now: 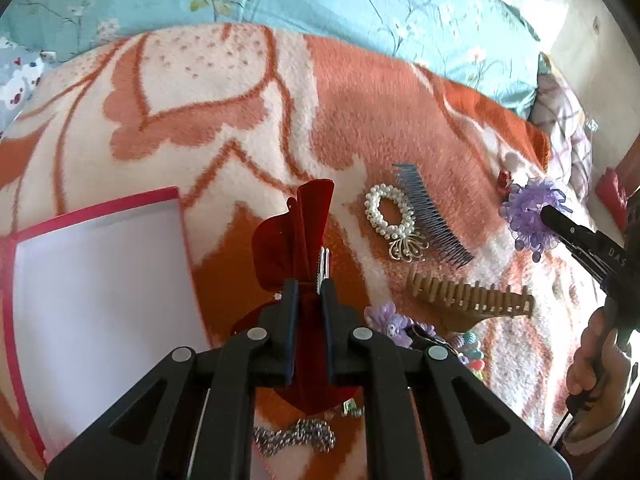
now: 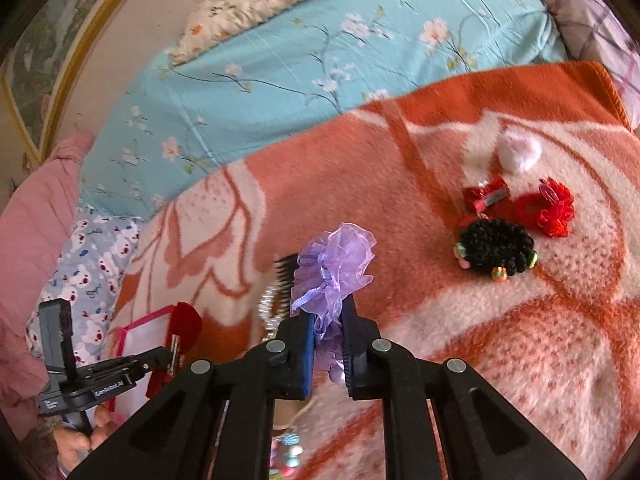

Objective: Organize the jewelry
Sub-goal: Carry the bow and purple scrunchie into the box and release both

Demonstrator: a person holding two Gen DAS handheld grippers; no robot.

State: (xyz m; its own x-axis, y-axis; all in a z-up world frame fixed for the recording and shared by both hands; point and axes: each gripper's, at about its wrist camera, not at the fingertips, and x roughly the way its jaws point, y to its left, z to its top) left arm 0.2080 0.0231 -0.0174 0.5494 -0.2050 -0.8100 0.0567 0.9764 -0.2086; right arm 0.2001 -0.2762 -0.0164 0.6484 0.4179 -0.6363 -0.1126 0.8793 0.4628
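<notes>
My left gripper (image 1: 309,286) is shut on a dark red velvet bow hair clip (image 1: 298,224), whose metal clasp shows between the fingers; it hangs above the blanket, just right of a white box with a pink rim (image 1: 96,204). My right gripper (image 2: 326,312) is shut on a purple organza scrunchie (image 2: 340,264), lifted off the blanket. In the left wrist view the right gripper (image 1: 546,212) reaches in from the right edge with the scrunchie (image 1: 532,216). From the right wrist view, the left gripper (image 2: 170,354) holds the red bow (image 2: 184,324) beside the box (image 2: 144,322).
On the orange and cream blanket lie a pearl bracelet (image 1: 388,212), a dark comb (image 1: 432,216), a tan wooden comb (image 1: 468,298), a silver chain (image 1: 296,438) and small purple flower pieces (image 1: 390,322). A black crochet scrunchie (image 2: 496,248), red accessories (image 2: 548,208) and a white pompom (image 2: 520,154) lie further right.
</notes>
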